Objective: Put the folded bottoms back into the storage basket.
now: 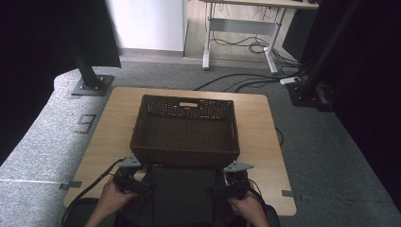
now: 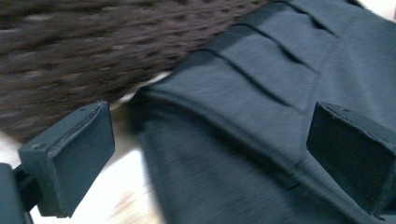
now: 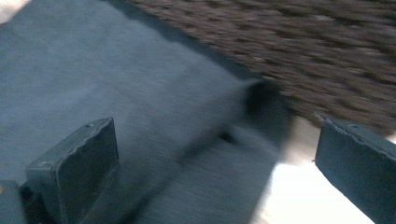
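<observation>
A dark grey garment point(image 1: 182, 194) (pleated near one edge) is seen spread at the near edge of a light wooden table point(image 1: 265, 142), just in front of a brown woven basket point(image 1: 185, 130). Grey carpet and trailing cables point(image 1: 246, 82) lie beyond. The left gripper point(image 2: 210, 158) and right gripper point(image 3: 215, 168) are held wide apart over the cloth's corners, nothing grasped.

Cables point(image 1: 246, 45) trail on grey carpet point(image 1: 331, 156) beneath a far desk point(image 1: 246, 19).
</observation>
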### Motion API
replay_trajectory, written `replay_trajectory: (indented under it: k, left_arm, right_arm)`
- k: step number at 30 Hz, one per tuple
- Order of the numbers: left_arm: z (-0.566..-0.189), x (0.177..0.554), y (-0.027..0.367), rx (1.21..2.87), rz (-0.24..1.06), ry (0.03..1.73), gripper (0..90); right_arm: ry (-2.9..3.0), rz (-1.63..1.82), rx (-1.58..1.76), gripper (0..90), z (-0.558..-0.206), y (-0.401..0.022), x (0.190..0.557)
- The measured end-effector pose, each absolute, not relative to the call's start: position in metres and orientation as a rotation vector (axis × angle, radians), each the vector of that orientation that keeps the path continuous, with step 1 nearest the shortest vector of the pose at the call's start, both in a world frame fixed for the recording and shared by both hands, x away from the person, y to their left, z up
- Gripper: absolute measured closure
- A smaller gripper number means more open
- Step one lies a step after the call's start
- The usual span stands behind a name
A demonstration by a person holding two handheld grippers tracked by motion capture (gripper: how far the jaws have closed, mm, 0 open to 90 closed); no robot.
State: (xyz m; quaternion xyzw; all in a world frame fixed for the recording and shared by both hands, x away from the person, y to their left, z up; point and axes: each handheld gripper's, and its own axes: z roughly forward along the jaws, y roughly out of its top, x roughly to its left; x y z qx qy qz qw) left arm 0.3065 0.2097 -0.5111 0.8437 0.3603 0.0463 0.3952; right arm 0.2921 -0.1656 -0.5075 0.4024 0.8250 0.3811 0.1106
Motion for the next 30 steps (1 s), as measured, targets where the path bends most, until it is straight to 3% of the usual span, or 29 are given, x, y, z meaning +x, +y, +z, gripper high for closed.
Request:
replay_trajectory:
  k: [5,11,22,24,26,30]
  left_arm:
    - [-0.525,0.304,0.196,2.223,0.168,0.957,0.0]
    - [-0.527,0.300,0.197,2.237,0.180,1.002,0.0]
    - [-0.536,0.298,0.206,2.212,0.062,1.067,0.0]
    - [-0.535,0.295,0.205,2.213,0.041,1.057,0.2]
    - [-0.535,0.292,0.204,2.212,0.031,1.038,4.1]
    - [-0.534,0.287,0.202,2.190,-0.040,0.984,19.2]
  right_arm:
    - [2.450,1.035,1.210,0.0,-0.517,-0.146,0.291]
    - [2.432,1.041,1.361,0.0,-0.533,-0.155,0.292]
    - [2.501,1.037,1.351,0.0,-0.541,-0.159,0.294]
    - [2.532,1.038,1.319,4.1,-0.540,-0.157,0.294]
    - [2.594,1.079,1.283,15.4,-0.537,-0.156,0.293]
    - [2.691,1.105,1.251,19.7,-0.534,-0.149,0.293]
